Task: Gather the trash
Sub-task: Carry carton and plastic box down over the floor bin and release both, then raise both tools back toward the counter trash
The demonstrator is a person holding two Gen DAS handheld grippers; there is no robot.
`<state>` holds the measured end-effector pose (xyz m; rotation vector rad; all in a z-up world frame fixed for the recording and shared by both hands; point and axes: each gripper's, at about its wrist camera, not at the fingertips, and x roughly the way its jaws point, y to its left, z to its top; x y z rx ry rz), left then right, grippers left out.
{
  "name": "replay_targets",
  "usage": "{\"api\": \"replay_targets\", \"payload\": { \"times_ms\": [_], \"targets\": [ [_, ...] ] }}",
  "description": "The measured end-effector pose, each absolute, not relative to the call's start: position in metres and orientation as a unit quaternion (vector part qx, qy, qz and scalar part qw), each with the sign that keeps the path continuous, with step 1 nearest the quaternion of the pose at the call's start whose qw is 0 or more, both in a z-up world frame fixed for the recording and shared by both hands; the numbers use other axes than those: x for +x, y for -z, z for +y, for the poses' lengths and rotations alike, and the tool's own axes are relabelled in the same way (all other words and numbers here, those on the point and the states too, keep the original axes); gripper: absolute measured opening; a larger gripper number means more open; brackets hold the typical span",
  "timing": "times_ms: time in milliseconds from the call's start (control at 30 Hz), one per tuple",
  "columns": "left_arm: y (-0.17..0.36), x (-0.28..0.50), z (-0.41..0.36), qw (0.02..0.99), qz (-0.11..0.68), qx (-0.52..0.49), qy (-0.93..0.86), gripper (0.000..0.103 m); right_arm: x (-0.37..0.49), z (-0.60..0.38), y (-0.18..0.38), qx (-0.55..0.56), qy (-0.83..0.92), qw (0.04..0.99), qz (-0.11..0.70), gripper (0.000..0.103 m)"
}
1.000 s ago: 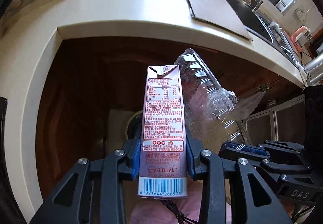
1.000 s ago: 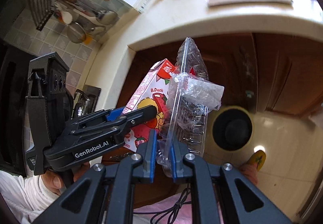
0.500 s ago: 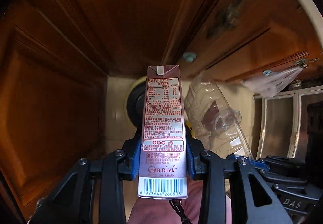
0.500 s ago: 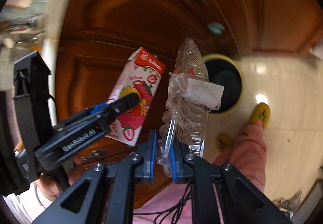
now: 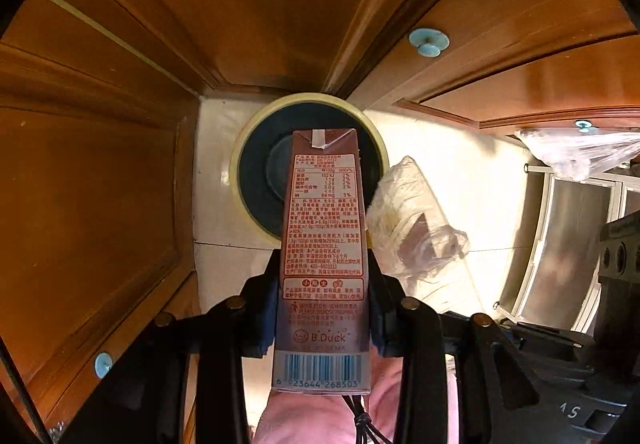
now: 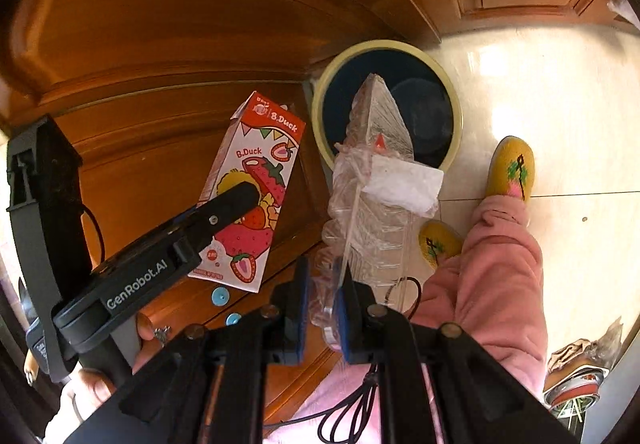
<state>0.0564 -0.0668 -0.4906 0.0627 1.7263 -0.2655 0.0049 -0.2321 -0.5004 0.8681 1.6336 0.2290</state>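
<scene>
My left gripper point(image 5: 322, 308) is shut on a pink B.Duck strawberry milk carton point(image 5: 322, 244), held upright above a round trash bin point(image 5: 256, 168) with a pale yellow rim and dark inside on the floor. The carton point(image 6: 252, 196) and the left gripper point(image 6: 224, 212) also show in the right wrist view. My right gripper point(image 6: 322, 308) is shut on a clear crumpled plastic container point(image 6: 372, 180) with a white label, held over the bin point(image 6: 328, 92). The container point(image 5: 416, 228) also shows right of the carton in the left wrist view.
Brown wooden cabinet doors point(image 5: 100, 184) with blue knobs point(image 5: 428, 41) close in the bin at the back and left. The floor point(image 6: 560, 92) is pale tile. The person's pink trouser leg point(image 6: 500, 268) and yellow slippers point(image 6: 512, 168) are right of the bin. A plastic bag point(image 5: 576, 152) hangs at right.
Both grippers have tilted down from the counter toward the floor and come closer over the bin. Carton and container stay gripped.
</scene>
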Motion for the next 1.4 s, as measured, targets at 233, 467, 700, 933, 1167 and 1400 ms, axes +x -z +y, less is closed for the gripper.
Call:
{"api": "replay_targets", "payload": {
  "times_ms": [233,467,700,933,1167,1400],
  "targets": [
    [0.517,0.065,-0.07,0.632,0.767,0.026,0.108,0.07,0.016,-0.232,0.514,0.381,-0.087,0.578,0.716,0.012],
    [0.513,0.067,-0.052,0.635,0.767,0.034,0.088,0.071,0.036,-0.225,0.535,0.383,-0.071,0.559,0.732,0.012],
    [0.496,0.067,-0.033,0.644,0.762,0.039,0.062,0.076,0.069,-0.211,0.529,0.342,-0.043,0.577,0.74,0.051],
    [0.462,0.078,-0.014,0.668,0.741,0.042,0.049,0.084,0.075,-0.206,0.489,0.334,-0.057,0.605,0.72,0.059],
    [0.413,0.072,-0.018,0.691,0.718,0.048,0.065,0.084,0.064,-0.218,0.427,0.329,-0.064,0.643,0.689,0.059],
    [0.343,0.063,-0.017,0.72,0.688,0.036,0.082,0.084,0.045,-0.229,0.354,0.32,-0.066,0.699,0.636,0.059]
  ]
}}
